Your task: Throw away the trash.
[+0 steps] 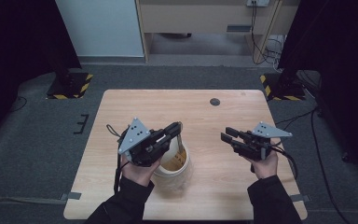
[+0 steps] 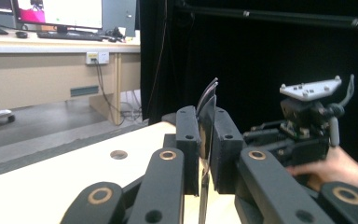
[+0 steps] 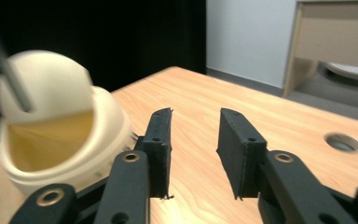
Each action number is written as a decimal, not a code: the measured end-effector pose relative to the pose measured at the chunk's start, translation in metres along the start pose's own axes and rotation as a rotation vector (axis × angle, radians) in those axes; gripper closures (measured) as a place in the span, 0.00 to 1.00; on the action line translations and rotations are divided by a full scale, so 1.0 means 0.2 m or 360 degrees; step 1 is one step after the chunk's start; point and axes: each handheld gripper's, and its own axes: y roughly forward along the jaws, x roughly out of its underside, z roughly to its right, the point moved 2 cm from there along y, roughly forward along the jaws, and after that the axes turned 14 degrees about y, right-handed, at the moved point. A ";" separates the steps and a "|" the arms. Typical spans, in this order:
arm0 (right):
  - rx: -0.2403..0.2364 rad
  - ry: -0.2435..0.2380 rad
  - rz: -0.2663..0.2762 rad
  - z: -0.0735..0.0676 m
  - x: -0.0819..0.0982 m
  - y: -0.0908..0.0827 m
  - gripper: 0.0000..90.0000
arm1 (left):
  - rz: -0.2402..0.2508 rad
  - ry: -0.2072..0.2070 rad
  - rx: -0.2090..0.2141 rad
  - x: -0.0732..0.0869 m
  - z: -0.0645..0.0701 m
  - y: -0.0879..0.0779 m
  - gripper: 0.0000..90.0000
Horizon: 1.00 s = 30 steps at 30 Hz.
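Near the front edge of the tabletop (image 1: 121,100), left of its middle, a cream tub (image 1: 172,168) stands upright with its rounded swing lid (image 3: 44,84) tipped and a yellowish inside showing beneath it. The left tongs (image 1: 177,127) are held over the tub's far rim, shut tight on a thin dark utensil (image 2: 207,140) whose flat end rises between the pads in the left gripper view; its lower end is seen in the high view to hang down at the tub's mouth. Whether that end touches the lid or the contents cannot be told. The right tongs (image 3: 193,154) are held level over bare wood toward the right edge, well apart from the tub, their jaws partly open with nothing between them.

The work is judged to be at an early or middle stage: the utensil is gripped and brought to the tub, and the lid is already tilted, but nothing is seen lifted out or set down on the tabletop. What is left appears to be working the utensil in the tub, probably with the free right tongs brought over to steady it.
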 end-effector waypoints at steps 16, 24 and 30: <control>0.0097 0.0013 -0.0031 0.09 0.06 0.00 0.59 | -0.0143 0.0049 0.0081 0.20 0.04 0.04 0.90; 0.0120 0.0016 -0.0035 0.11 0.06 0.00 0.55 | -0.0077 0.0067 0.0072 0.21 0.04 -0.02 0.76; 0.0173 0.0021 -0.0044 0.14 0.08 -0.02 0.51 | -0.0051 0.0052 -0.0041 0.22 -0.06 -0.17 0.67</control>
